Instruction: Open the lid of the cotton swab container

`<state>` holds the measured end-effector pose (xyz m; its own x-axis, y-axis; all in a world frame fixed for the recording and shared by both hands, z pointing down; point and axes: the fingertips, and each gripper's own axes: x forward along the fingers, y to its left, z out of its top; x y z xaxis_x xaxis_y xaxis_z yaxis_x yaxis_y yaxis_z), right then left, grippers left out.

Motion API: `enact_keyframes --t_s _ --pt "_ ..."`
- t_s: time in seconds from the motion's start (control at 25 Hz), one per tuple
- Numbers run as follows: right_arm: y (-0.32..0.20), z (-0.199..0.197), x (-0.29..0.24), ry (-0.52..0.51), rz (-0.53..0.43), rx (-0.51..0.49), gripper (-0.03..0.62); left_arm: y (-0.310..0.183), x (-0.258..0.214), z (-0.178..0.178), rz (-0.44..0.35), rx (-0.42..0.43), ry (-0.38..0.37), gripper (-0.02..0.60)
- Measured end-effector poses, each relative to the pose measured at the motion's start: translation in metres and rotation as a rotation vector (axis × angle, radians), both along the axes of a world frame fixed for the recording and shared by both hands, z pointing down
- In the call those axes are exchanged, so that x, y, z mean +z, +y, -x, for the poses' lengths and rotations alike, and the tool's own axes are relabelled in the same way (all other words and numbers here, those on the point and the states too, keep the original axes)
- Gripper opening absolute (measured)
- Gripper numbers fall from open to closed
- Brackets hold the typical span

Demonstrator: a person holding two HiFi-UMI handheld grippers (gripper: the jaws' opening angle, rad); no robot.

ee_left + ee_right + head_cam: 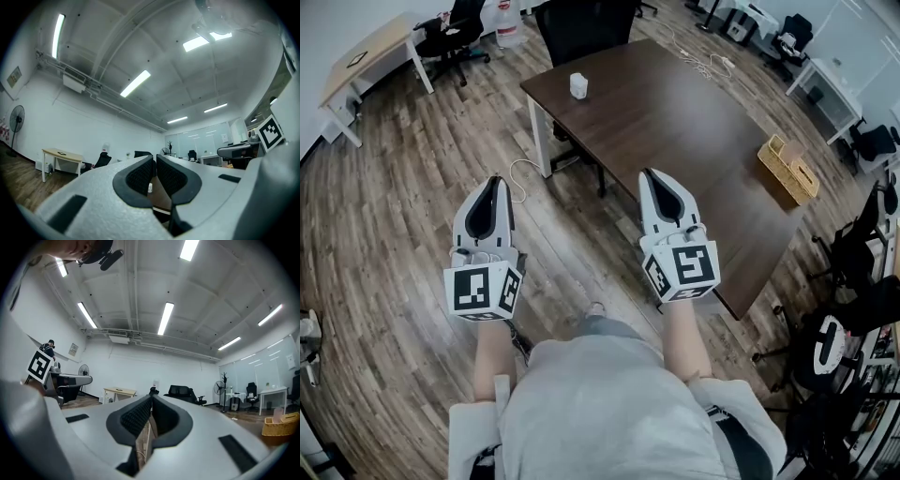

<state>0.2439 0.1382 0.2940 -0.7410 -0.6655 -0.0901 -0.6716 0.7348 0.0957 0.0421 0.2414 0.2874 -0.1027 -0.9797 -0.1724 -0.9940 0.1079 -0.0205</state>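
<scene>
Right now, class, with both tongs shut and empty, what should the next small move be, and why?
Probably carry both forward toward the dark table. The left tongs and right tongs hold nothing, and the small white container stands on the table's far part, well ahead of them and not yet reached.

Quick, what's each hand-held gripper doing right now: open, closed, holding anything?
Left hand-held gripper: closed, holding nothing.
Right hand-held gripper: closed, holding nothing.
</scene>
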Motion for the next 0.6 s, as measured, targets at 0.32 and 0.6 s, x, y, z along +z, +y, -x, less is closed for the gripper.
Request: enact_keyframes --t_s 0.32,0.6 --pt "-0.049 0.007 -0.006 -0.003 -0.014 -0.051 0.015 -0.048 -0.009 -0.007 -0.014 -0.013 -0.020 0.026" --pt "-0.078 0.010 0.001 -0.017 0.007 -0.087 0.015 -0.073 -0.008 -0.011 -0.011 -0.032 -0.045 0.026"
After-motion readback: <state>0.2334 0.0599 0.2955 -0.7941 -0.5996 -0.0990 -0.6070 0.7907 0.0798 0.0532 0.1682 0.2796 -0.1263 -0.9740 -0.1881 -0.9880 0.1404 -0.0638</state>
